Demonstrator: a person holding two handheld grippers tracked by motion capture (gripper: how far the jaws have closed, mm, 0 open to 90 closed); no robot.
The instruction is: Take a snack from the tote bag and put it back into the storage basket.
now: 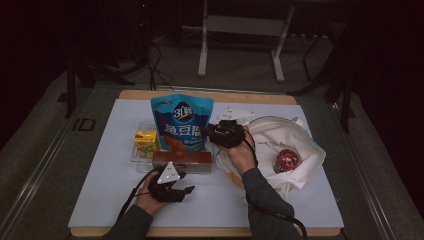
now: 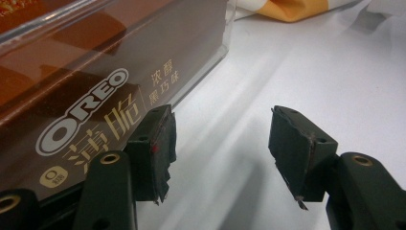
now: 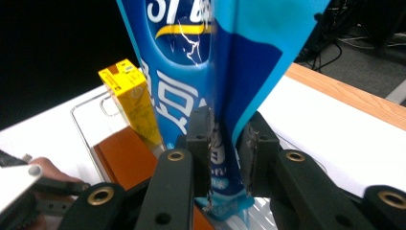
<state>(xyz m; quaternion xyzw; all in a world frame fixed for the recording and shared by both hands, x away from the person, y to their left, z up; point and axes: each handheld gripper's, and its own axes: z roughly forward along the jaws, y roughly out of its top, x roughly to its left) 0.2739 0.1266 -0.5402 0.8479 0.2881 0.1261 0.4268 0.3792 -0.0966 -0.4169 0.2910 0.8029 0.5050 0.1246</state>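
Note:
A blue snack bag (image 1: 182,122) (image 3: 230,72) stands upright in a clear tray (image 1: 134,155) (image 3: 86,120). My right gripper (image 1: 220,132) (image 3: 227,139) is at the bag's right edge. The bag's side seam sits between the jaws, and the pads look slightly off it, so the gripper is open. A brown Oreo box (image 1: 181,160) (image 2: 95,96) lies along the tray's front. My left gripper (image 1: 184,184) (image 2: 220,139) rests low on the white mat in front of the box. It is open and holds nothing, and its left jaw is close beside the box.
A yellow juice box (image 1: 145,142) (image 3: 131,100) stands in the tray left of the bag. A white cloth bag (image 1: 290,137) lies crumpled at the right with a red-lidded cup (image 1: 286,160) on it. The wooden table edge (image 1: 200,95) runs behind the mat.

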